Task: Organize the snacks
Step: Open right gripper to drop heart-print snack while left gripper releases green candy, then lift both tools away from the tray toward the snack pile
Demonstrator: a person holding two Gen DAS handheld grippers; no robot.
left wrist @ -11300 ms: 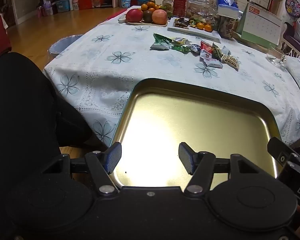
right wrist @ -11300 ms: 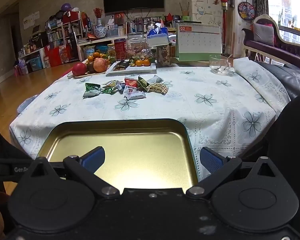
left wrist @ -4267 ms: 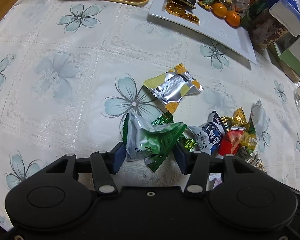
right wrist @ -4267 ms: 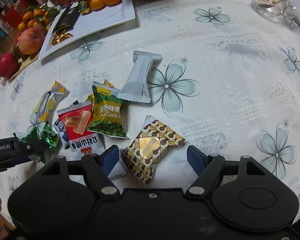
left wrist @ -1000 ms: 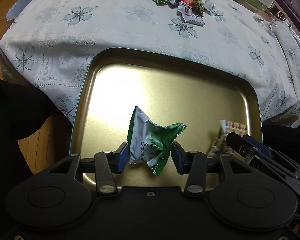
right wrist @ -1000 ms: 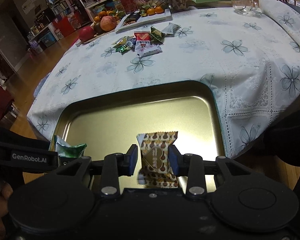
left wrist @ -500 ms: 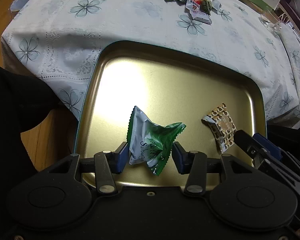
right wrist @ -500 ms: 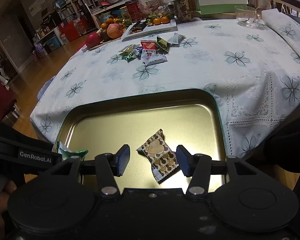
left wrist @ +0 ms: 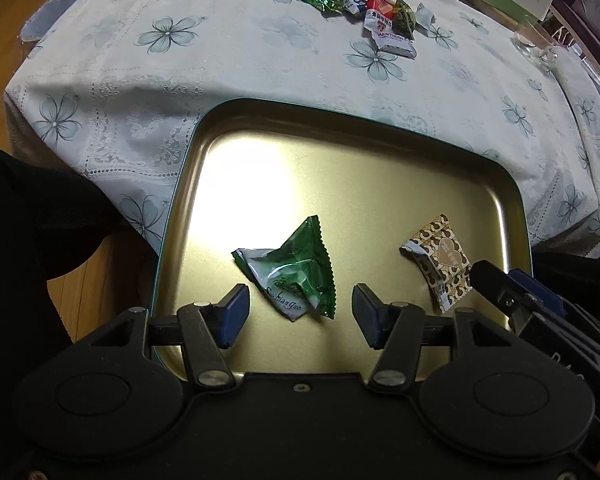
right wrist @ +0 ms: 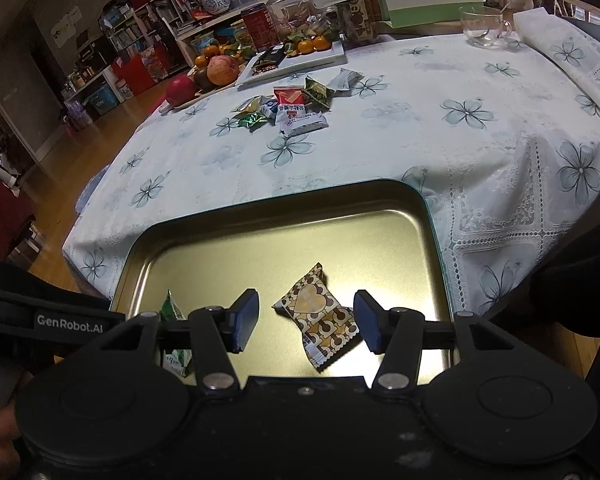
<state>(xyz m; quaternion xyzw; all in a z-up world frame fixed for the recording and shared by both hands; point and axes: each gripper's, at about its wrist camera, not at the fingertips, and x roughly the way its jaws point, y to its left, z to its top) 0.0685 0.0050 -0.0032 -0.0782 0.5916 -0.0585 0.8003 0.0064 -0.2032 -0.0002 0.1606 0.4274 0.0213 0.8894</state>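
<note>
the left gripper (left wrist: 300,312) is opening over the gold tray (left wrist: 188,184), the green packet (left wrist: 296,276) lying loose between its pads. the right gripper (right wrist: 306,322) is sitting spread around the brown packet (right wrist: 320,316). the remaining snacks (right wrist: 292,106) are lying far ahead across the table, slightly nearer the right hand.

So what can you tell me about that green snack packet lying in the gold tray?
The green snack packet is a small crinkled foil pouch, dark green fading to silvery white, with zigzag-cut ends and partly readable lettering. It lies flat and loose on the floor of the gold metal tray, toward its near left side, apart from the brown patterned packet. The left gripper is opening around it, pads clear of the wrapper. Only the tray touches it.
</note>
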